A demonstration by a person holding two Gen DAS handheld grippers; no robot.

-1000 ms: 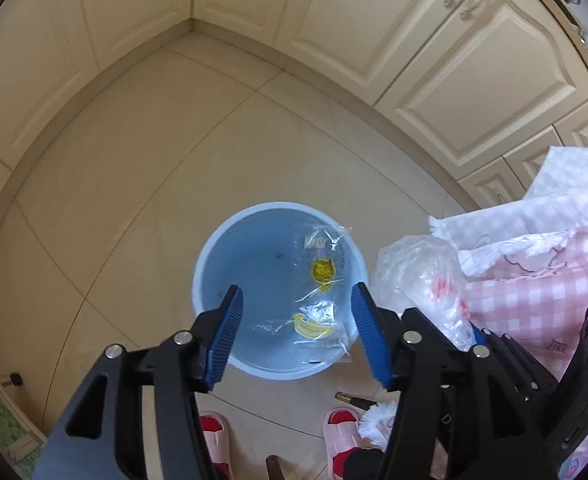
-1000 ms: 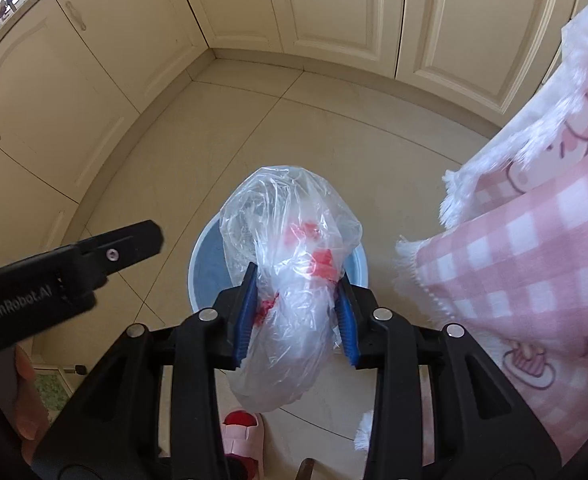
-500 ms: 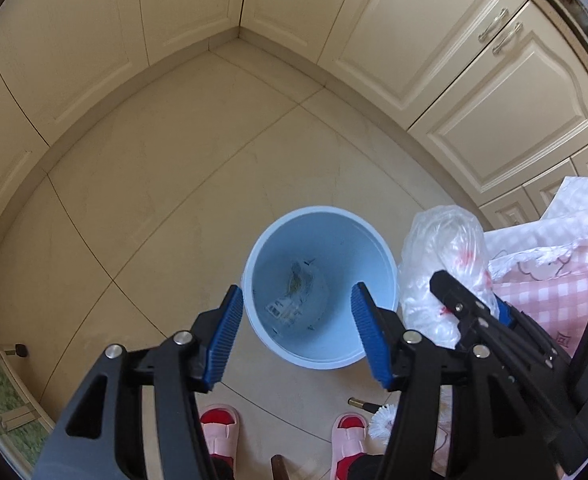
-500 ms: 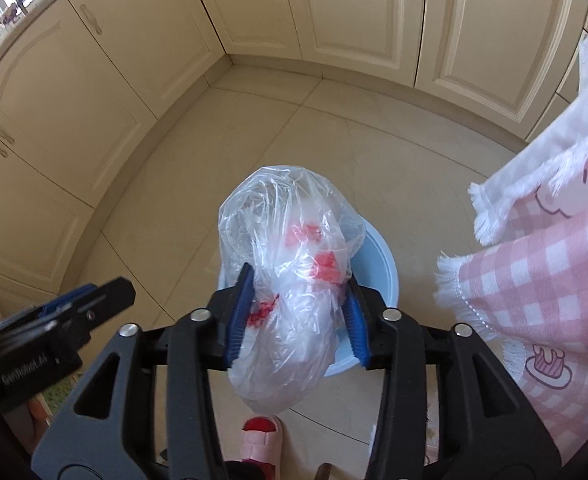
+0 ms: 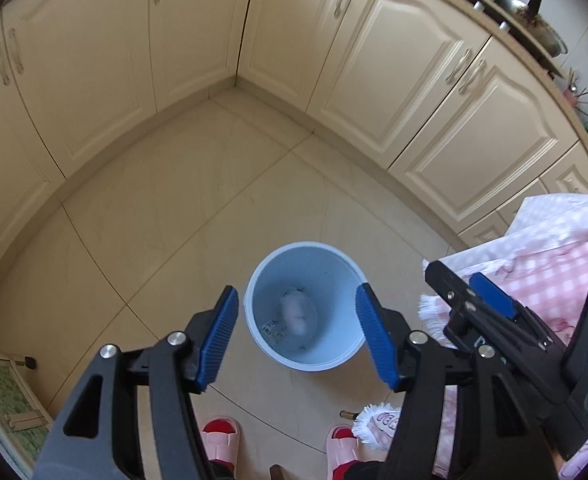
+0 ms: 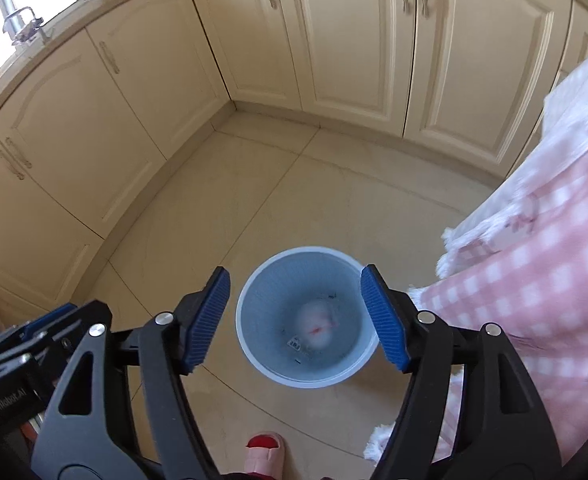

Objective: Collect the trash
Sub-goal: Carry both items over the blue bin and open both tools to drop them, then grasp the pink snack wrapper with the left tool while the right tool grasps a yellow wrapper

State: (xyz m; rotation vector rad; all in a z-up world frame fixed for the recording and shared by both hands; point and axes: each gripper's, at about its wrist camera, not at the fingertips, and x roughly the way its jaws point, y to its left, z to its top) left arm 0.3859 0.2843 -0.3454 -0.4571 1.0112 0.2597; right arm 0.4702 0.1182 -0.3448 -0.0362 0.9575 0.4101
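Hung above the round pale-blue plastic bin (image 6: 249,344) on the tiled floor: right tool (image 6: 296,316) spread and empty, left tool (image 5: 297,334) likewise. Lay at the bin's bottom: crumpled clear plastic bag (image 6: 317,326). Best lifted straight clear, then swung toward remaining litter.

- One light blue bin (image 5: 348,354) (image 6: 249,354) stands on the floor
- One crumpled clear plastic bag (image 5: 296,314) (image 6: 318,326) with red marks lies inside the bin
- At least one other small scrap (image 5: 270,328) (image 6: 295,344) lies beside the bag; the exact number I cannot tell
- Two grippers are in view, the left gripper (image 5: 297,338) and the right gripper (image 6: 296,316), each with two blue pads wide apart
- Two pink slippers (image 5: 221,442) (image 5: 342,446) show in the left view, only one (image 6: 265,456) in the right view
- One pink checked cloth (image 5: 550,264) (image 6: 534,280) hangs at the right side
- Several cream cabinet doors (image 5: 398,60) (image 6: 350,40), at least six
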